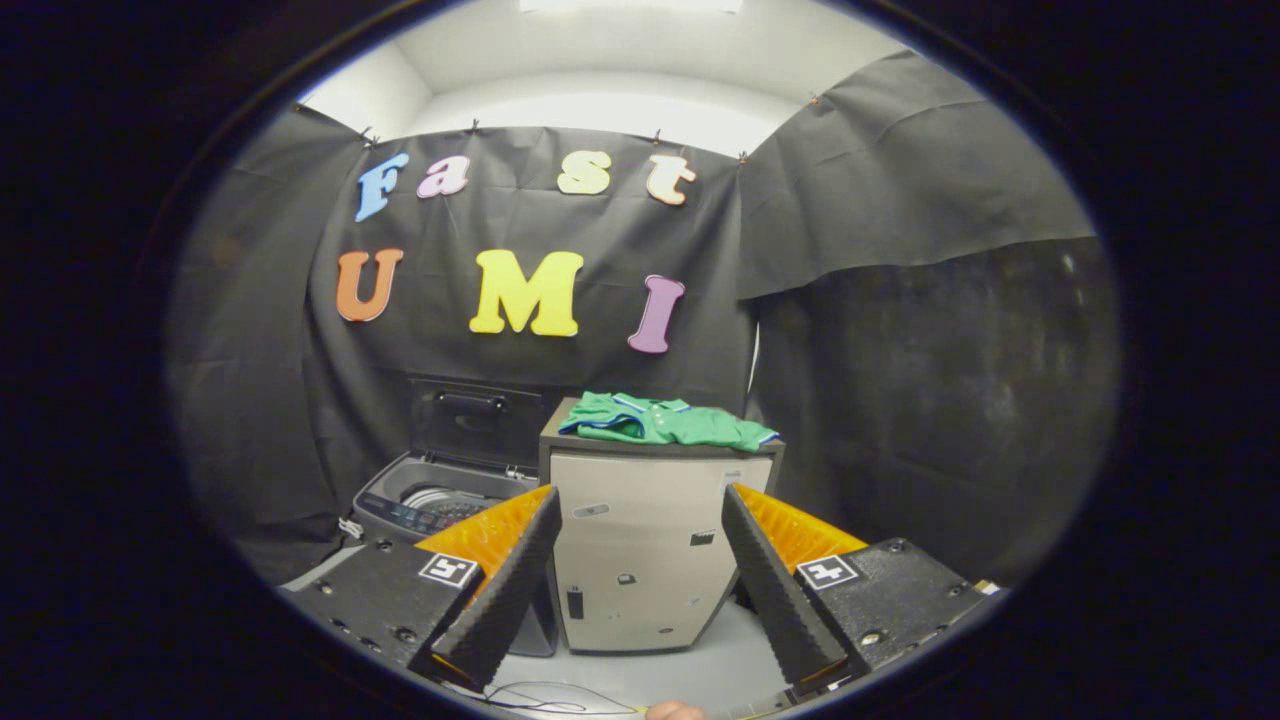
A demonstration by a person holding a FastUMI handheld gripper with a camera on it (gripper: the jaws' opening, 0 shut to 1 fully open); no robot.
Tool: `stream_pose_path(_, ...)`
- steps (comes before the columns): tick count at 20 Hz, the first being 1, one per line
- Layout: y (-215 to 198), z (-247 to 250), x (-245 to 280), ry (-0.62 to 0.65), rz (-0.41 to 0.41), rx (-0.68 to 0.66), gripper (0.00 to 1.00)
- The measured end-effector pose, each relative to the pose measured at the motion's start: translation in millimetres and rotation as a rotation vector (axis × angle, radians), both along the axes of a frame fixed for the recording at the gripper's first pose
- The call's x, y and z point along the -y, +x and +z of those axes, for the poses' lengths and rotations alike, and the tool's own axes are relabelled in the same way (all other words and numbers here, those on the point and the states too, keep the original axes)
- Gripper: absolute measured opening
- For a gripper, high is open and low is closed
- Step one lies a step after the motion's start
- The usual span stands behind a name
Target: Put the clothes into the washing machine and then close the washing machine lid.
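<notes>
A green shirt (668,421) with blue and white trim lies crumpled on top of a small silver cabinet (655,545), beyond the fingers. Left of the cabinet stands a grey top-loading washing machine (435,500). Its dark lid (478,420) is raised against the back wall, and the drum shows through the opening. My gripper (640,520) is open, with nothing between its fingers. It is well short of the cabinet, whose front shows in the gap between the fingers.
Black cloth walls close in the booth on the left, back and right. The floor (700,680) under the cabinet is pale. A thin cable (540,695) lies on the floor near the fingers. A fingertip (675,711) shows at the bottom.
</notes>
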State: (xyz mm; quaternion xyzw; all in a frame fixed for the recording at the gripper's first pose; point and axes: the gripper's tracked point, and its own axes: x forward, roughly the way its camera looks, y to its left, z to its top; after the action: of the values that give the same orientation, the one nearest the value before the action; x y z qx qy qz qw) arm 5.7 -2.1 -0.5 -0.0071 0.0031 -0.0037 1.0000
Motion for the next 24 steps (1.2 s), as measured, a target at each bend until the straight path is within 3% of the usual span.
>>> stream_pose_path(13,30.0,3.6,5.4,-0.012,-0.011,-0.063,1.0)
stream_pose_path(18,74.1,25.8,20.5,0.031,-0.028,-0.122,1.0)
stream_pose_path(24,156.6,67.4,31.4,-0.01,-0.011,-0.176,1.0)
